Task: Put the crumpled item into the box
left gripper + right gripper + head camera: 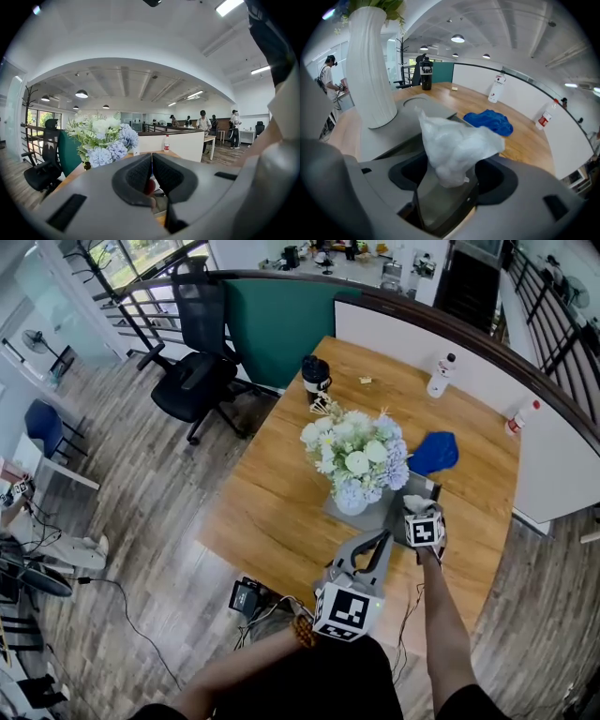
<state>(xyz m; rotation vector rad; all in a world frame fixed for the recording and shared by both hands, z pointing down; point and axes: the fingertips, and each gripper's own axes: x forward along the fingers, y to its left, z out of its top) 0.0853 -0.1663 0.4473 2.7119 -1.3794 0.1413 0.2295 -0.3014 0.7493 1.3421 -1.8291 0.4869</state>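
Crumpled item (454, 147), a thin white wad like plastic film or tissue, stands at the centre of the right gripper view. It is between the jaws of the right gripper (454, 180) and directly over the open mouth of the grey box (443, 206). It is not fully inside. The jaws stand wide apart and their pads do not appear to press the wad, so it seems loose and not gripped. The gripper tilts downward over the box, probably so that the wad can drop straight in. At the upper left of this frame stands the white vase (368, 70), and at the right a blue cloth (490, 122) lies on the desk (525, 145).

The head view hides this gap behind the marker cube. But it alone shows the whole desk and the left gripper (378, 545), low in the frame near the person's body, likely to leave the way free. Only the left gripper view shows that its jaws are together, with nothing held.
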